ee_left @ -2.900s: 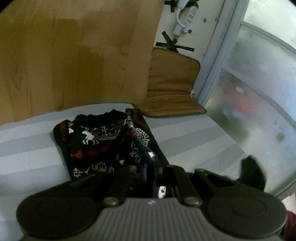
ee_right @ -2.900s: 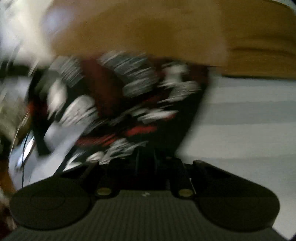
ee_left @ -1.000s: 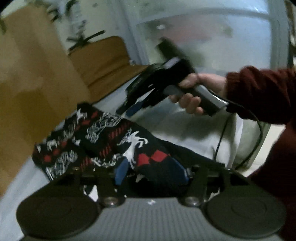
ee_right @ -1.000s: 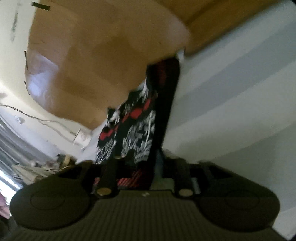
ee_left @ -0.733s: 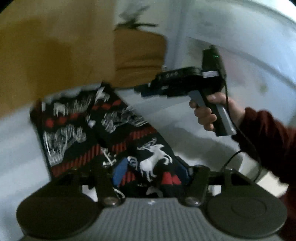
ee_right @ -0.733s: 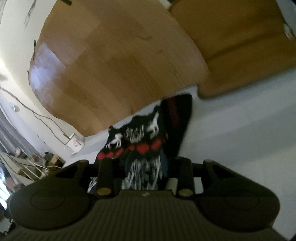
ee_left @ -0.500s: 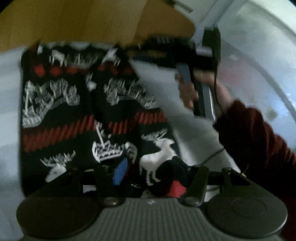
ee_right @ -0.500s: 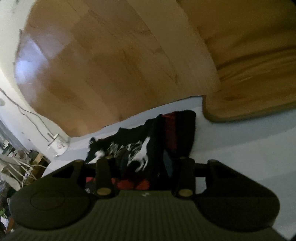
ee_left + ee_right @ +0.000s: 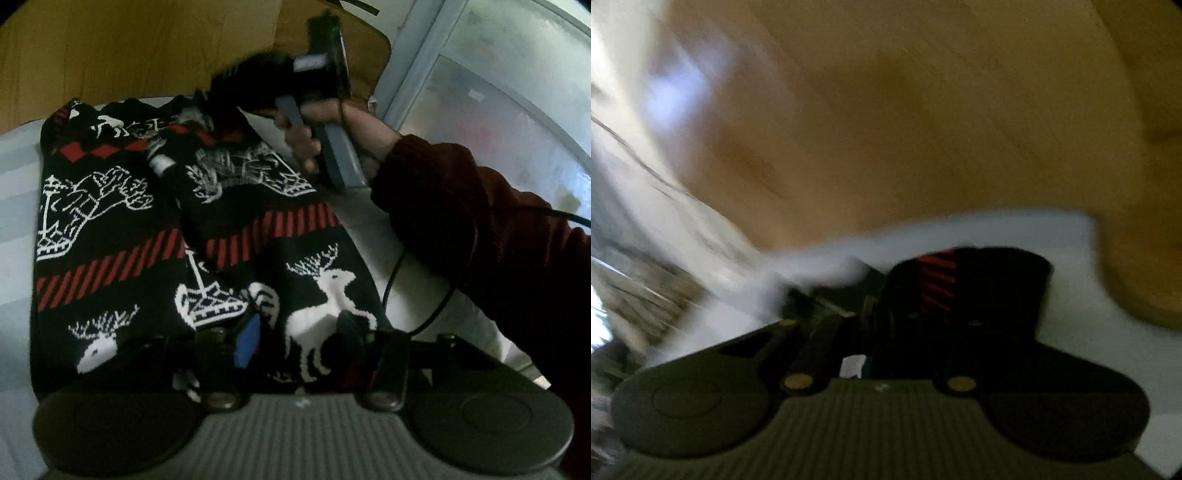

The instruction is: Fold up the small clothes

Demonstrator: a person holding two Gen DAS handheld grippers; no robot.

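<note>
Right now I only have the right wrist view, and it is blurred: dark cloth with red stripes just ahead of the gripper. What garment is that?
Observer: A black sweater with white reindeer and red stripes, lying on grey-striped bedding.
Operator: Is it flat or partly folded?
Observer: Partly folded. One side lies doubled over the rest.
Operator: Where does my gripper sit on it?
Observer: The right gripper is at the sweater's far edge, held by a hand in a dark red sleeve. Its jaws have just been closing, but blur hides whether cloth is between them.
</note>
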